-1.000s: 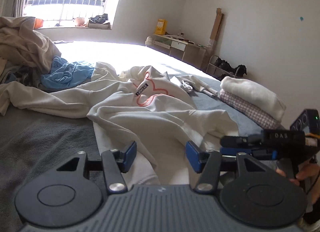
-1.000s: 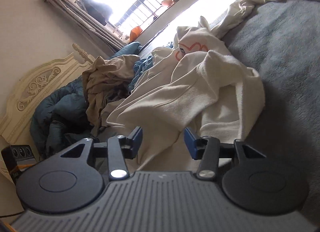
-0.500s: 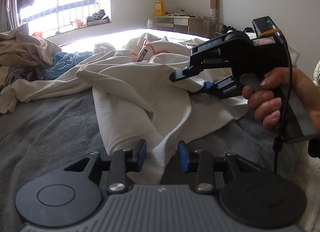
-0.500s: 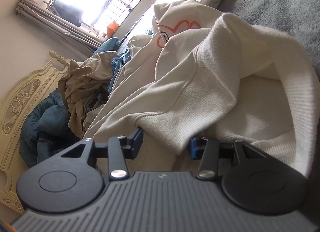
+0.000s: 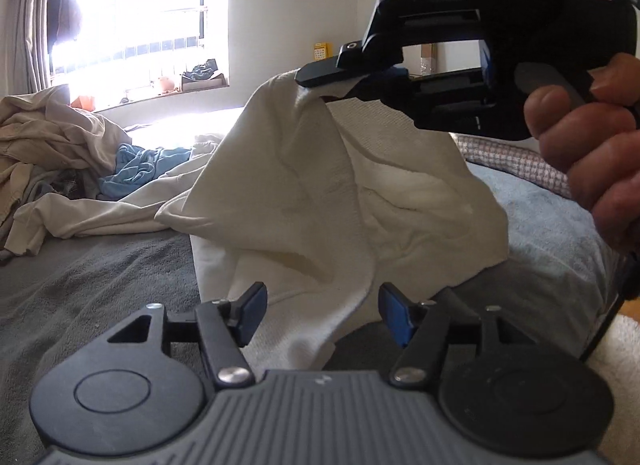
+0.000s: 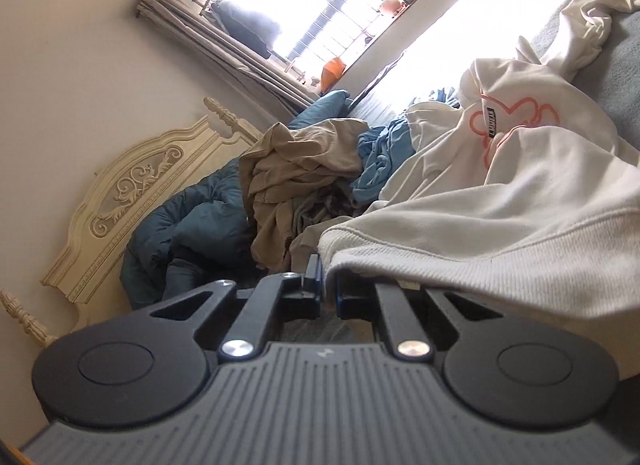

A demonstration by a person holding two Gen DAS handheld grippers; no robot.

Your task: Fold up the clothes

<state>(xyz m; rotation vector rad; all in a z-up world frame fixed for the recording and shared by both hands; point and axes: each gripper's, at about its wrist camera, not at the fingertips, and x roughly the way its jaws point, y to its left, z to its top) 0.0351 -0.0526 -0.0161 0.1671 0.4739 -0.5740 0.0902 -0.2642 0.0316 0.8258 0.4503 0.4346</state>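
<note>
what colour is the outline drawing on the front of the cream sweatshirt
Orange-red, an outline print on the sweatshirt; it shows best in the right wrist view.

A home bedroom: ahead of the tongs, a bed with a grey blanket (image 5: 100, 285) carries heaps of loose clothes (image 6: 304, 169), a carved cream headboard (image 6: 132, 193) stands against the wall, and a barred, curtained window (image 5: 132, 17) glares beyond.
</note>
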